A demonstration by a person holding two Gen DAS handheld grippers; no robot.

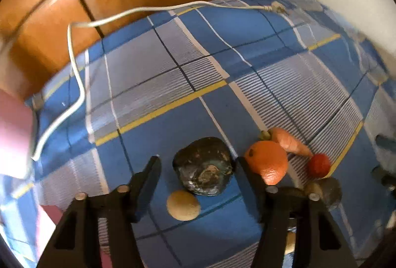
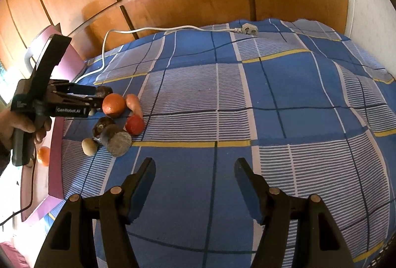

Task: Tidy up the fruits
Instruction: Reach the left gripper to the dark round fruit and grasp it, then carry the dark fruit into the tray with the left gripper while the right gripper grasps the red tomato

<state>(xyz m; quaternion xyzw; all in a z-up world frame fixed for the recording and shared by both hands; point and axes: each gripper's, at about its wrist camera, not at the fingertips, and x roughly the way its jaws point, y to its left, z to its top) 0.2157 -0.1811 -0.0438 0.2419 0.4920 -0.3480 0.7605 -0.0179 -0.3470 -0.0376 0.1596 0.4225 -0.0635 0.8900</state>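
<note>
Fruits, one cluster, lying on a bed under a blue checked sheet [image 2: 247, 99] with grey ribbed panels and thin yellow stripes; they sit near its left edge as my right camera sees it.

Items I can list:
- orange [image 1: 268, 161], round, dimpled peel, glossy;
- carrot [image 1: 289, 141], tapered and smooth, touching the orange on its far side;
- red fruit [image 1: 319, 165], small, round, matt, just beside the carrot's tip;
- dark wrinkled fruit [image 1: 204, 166], lumpy, leathery, mottled skin;
- pale tan fruit [image 1: 183, 205], small, oval, dull surface, beside the dark one;
- grey-brown rough fruit [image 2: 116, 143], squat, coarse skin.

My left gripper [image 1: 196, 166], black plastic, stands partly open over the cluster, with the dark wrinkled fruit between its fingers; the pads are not pressing it. My right gripper [image 2: 195, 169] hangs wide and empty above bare sheet, well apart from the fruits.

White cable [image 2: 158, 29], smooth, runs along the far edge.
</note>
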